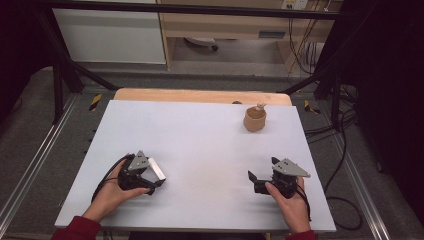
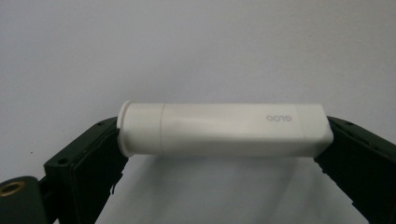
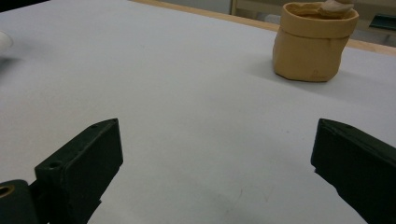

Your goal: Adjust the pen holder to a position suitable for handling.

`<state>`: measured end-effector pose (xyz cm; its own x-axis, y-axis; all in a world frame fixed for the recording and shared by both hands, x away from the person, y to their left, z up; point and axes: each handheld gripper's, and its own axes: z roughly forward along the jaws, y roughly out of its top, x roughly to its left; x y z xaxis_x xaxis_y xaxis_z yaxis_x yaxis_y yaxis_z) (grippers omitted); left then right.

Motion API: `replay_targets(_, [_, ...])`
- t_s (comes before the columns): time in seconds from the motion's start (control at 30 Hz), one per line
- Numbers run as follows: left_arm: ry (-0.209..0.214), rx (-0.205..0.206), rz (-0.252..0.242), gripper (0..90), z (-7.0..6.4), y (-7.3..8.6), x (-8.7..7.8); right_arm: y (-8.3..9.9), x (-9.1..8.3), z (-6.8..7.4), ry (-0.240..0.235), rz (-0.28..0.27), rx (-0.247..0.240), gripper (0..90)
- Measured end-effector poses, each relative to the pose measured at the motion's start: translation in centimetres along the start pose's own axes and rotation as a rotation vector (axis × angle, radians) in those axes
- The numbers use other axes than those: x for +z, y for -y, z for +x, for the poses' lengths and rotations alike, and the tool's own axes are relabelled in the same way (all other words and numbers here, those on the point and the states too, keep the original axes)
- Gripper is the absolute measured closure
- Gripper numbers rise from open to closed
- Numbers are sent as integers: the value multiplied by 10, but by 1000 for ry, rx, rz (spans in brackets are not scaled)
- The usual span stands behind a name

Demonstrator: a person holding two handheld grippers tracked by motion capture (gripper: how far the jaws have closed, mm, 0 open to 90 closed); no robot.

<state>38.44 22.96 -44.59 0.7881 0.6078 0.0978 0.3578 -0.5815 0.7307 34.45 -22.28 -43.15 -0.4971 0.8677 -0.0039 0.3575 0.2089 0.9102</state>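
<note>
Left gripper, black two-jaw tool with a grey three-cornered plate on top, held in the person's left hand at the near left of the table: jaws clamped endwise on a white plastic cylindrical tube with a flanged cap at one end and small grey lettering near the other; in the left gripper view the tube lies crosswise between the jaw tips, just above the surface. In the high view the same tube shows beside the gripper, tilted across it. Right gripper, same make, held in the right hand at the near right: jaws spread wide with nothing between them, low over the table. Pale grey-white tabletop, with a wooden strip along its far edge. Tan soft-sided pot with a rolled rim, upright at the far right of the table, well apart from both grippers; a pale object sits in its mouth, kind not discernible.
</note>
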Motion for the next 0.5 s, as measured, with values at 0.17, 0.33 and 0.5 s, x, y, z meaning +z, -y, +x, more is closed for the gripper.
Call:
replay_targets(0.17, [9,12,0,35,-4,-2,1,0,1,2,-5,6,-7,27])
replay_targets(0.33, [23,19,0,34,-6,-3,1,0,1,3,-8,8,-8,27])
replay_targets(0.5, [34,33,-4,34,-11,-6,1,0,2,4,-14,10,-16,28])
